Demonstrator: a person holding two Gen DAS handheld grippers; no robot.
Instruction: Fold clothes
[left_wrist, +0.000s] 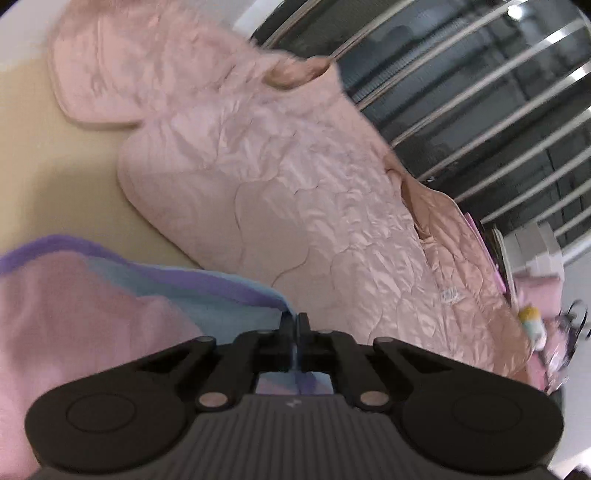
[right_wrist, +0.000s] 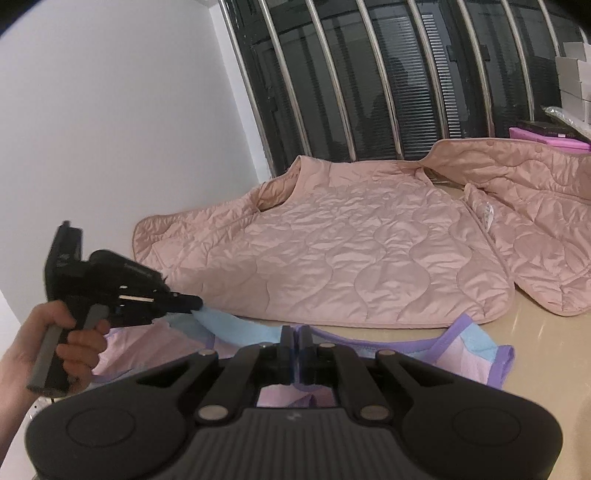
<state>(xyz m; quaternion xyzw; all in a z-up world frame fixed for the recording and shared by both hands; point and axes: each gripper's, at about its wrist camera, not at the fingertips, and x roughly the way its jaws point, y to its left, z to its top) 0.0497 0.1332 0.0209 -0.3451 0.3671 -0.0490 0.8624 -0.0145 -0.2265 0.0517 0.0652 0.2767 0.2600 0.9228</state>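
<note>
Both hand-held grippers pinch the small pink, blue & purple-trimmed garment (right_wrist: 461, 354) on the beige worktop (right_wrist: 546, 350): left hand-held gripper (right_wrist: 192, 303) clamped on its blue edge, right hand-held gripper (right_wrist: 295, 332) clamped alongside; garment runs left-right, just in front of quilted pink jacket (right_wrist: 332, 258)

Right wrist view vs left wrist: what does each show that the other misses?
Only the right wrist view: the left claw seen from the side, shut on the blue edge of the pastel garment, the hand on its handle, the right claw shut on the same garment's purple trim, and white boxes at the far right.

Only the left wrist view: the left claw from behind, and the small yellow-topped toy at the table's end.

Both: the pink quilted jacket spread flat, the beige table and the barred window.
</note>
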